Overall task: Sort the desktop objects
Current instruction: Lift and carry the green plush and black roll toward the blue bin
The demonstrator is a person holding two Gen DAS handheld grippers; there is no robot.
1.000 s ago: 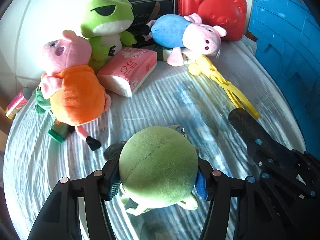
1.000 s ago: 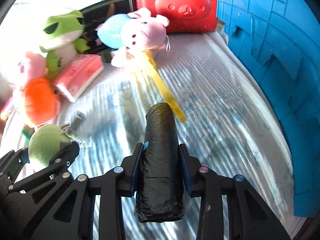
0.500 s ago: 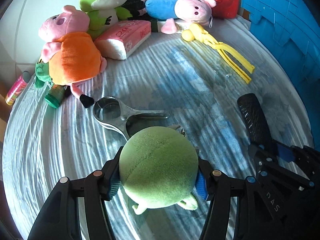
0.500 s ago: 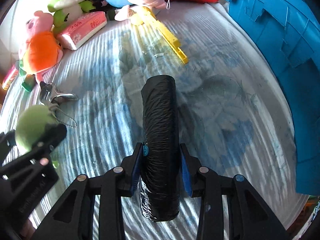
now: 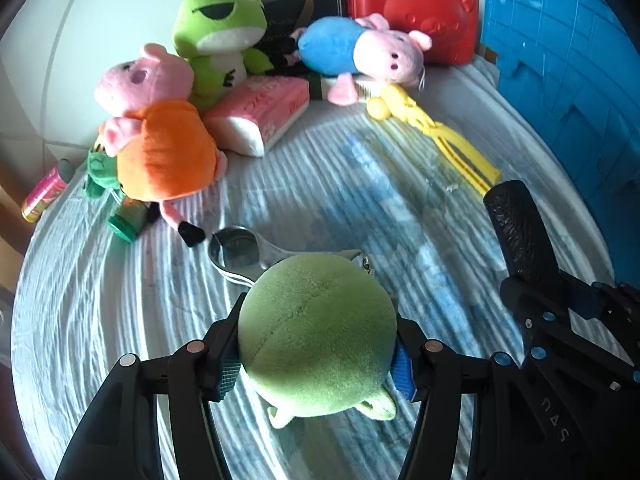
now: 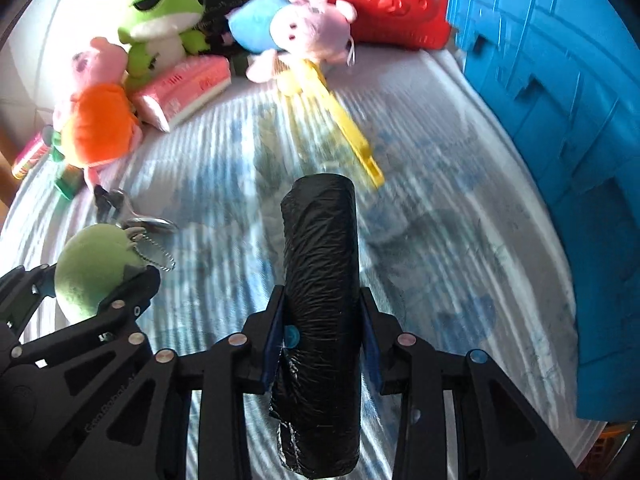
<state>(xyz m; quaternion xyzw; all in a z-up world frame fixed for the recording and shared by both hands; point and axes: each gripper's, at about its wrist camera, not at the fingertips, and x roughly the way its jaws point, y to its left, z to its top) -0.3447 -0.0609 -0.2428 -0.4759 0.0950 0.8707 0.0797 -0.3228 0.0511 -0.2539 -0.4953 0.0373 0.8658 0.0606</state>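
Both grippers are angling steeply down over the cloth — the left gripper (image 5: pixel 316 356) pinching a green plush ball (image 5: pixel 316 336), the right gripper (image 6: pixel 322 344) clamping a black roll (image 6: pixel 320 280).

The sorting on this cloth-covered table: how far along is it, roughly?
Early, by the look of it. Nothing visibly sorted yet; the blue bin's inside is out of view. In hand: the left gripper clamps a green plush ball and the right gripper a black roll. Left on the table: two pig plushes, the frog plush, the pink tissue pack, the yellow clip and the metal tool.
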